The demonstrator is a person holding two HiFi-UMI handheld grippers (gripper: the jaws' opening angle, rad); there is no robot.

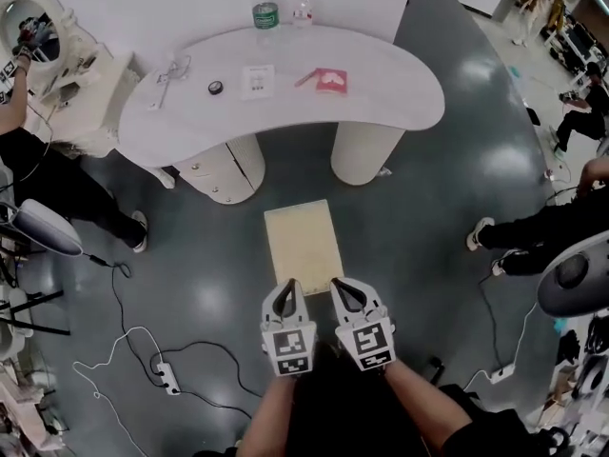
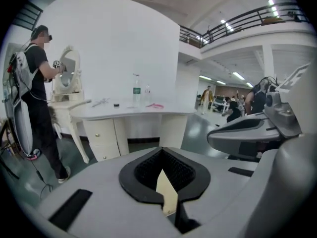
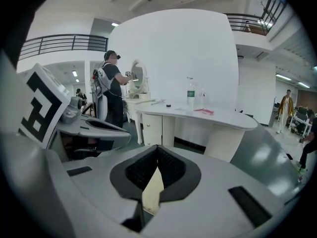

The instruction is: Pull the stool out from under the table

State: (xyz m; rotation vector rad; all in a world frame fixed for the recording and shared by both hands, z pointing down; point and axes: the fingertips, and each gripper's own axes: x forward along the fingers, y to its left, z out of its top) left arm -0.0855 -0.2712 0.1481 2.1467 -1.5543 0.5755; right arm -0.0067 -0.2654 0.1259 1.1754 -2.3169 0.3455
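The stool (image 1: 303, 241), with a cream rectangular top, stands on the dark floor in front of the white curved table (image 1: 400, 93), clear of its edge and facing the gap between the two pedestals. My left gripper (image 1: 288, 286) and right gripper (image 1: 344, 285) hover side by side over the stool's near edge, both shut with nothing held. In the left gripper view the closed jaws (image 2: 161, 152) show a sliver of the stool (image 2: 167, 195) below them. The right gripper view shows the same: closed jaws (image 3: 158, 151) and a strip of stool (image 3: 152, 191).
On the table stand a bottle (image 1: 265, 12), a pink item (image 1: 330, 80), a card (image 1: 257, 81) and a small black disc (image 1: 216, 88). A person in black (image 1: 38, 174) stands at the left by a vanity mirror (image 1: 33, 27). Someone's legs (image 1: 533, 231) reach in at the right. Cables and a power strip (image 1: 169, 379) lie at the lower left.
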